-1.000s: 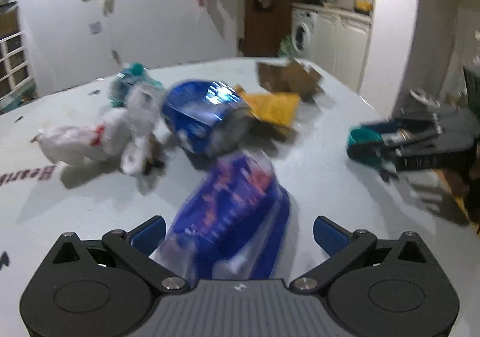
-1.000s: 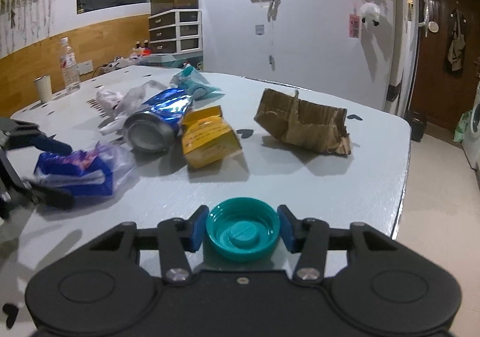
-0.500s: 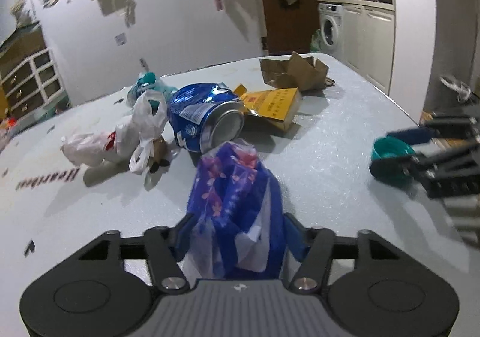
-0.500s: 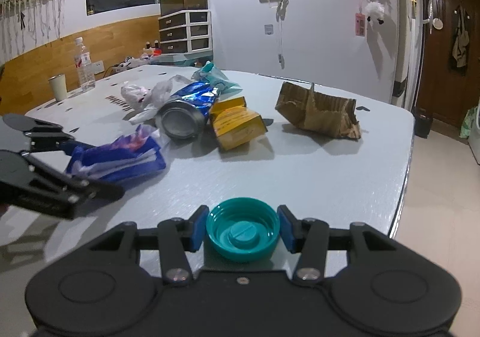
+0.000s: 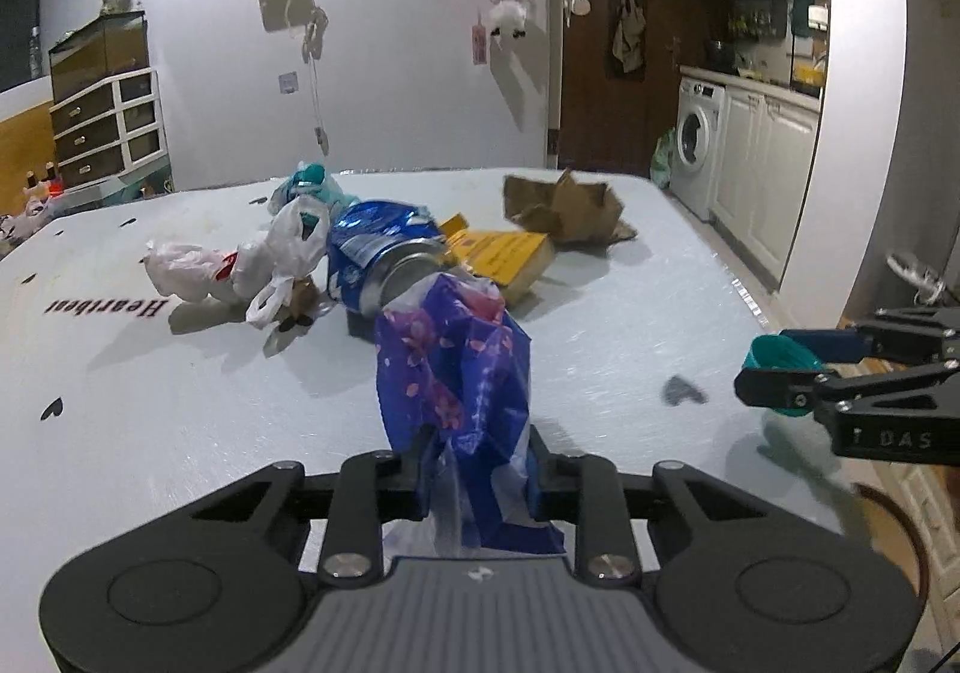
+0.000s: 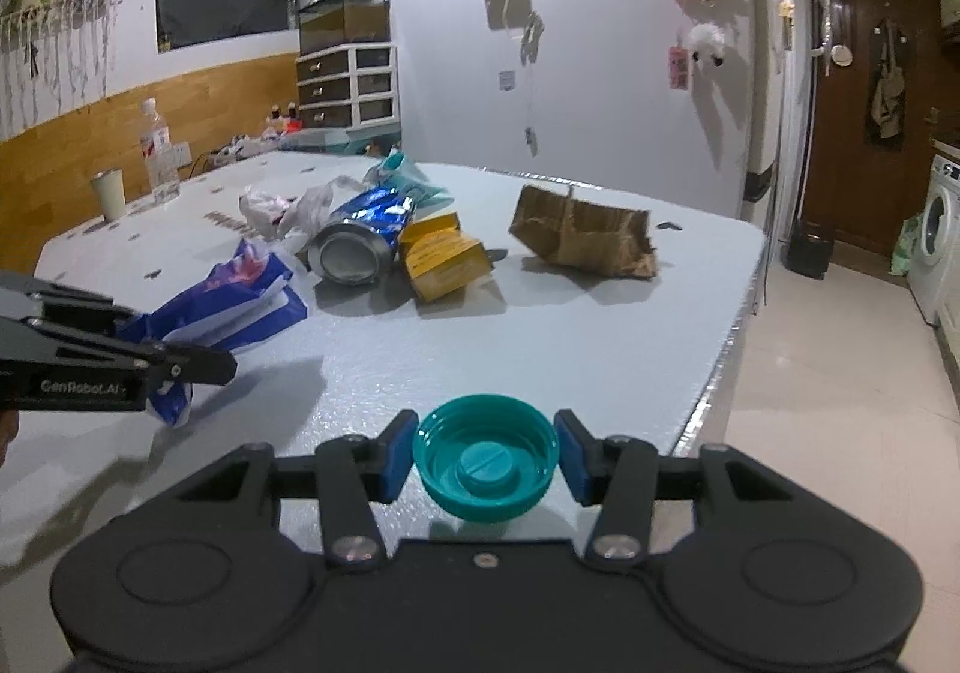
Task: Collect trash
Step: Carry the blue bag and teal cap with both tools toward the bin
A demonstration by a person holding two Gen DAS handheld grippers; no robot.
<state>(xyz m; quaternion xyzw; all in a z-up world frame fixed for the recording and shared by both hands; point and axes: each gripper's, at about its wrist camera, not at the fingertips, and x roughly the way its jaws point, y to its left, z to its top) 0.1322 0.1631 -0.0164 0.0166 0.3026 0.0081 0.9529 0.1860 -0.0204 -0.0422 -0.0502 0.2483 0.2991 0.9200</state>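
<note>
My left gripper (image 5: 480, 469) is shut on a blue flowered plastic wrapper (image 5: 456, 373) and holds it lifted above the white table (image 5: 180, 433); it also shows in the right wrist view (image 6: 228, 307). My right gripper (image 6: 486, 463) is shut on a teal bottle cap (image 6: 486, 463) near the table's right edge, also seen in the left wrist view (image 5: 777, 358). On the table lie a crushed blue can (image 5: 384, 253), a yellow carton (image 5: 504, 256), torn brown cardboard (image 5: 570, 208), white plastic bags (image 5: 264, 259) and a teal wrapper (image 5: 309, 181).
The table edge (image 6: 720, 349) drops to a tiled floor on the right. A water bottle (image 6: 157, 151) and a cup (image 6: 109, 196) stand at the table's far left. A washing machine (image 5: 696, 145) and cabinets are beyond.
My left gripper closed on the blue wrapper and lifted it off the table, pulling back from the pile. My right gripper kept the teal cap and rose slightly.
</note>
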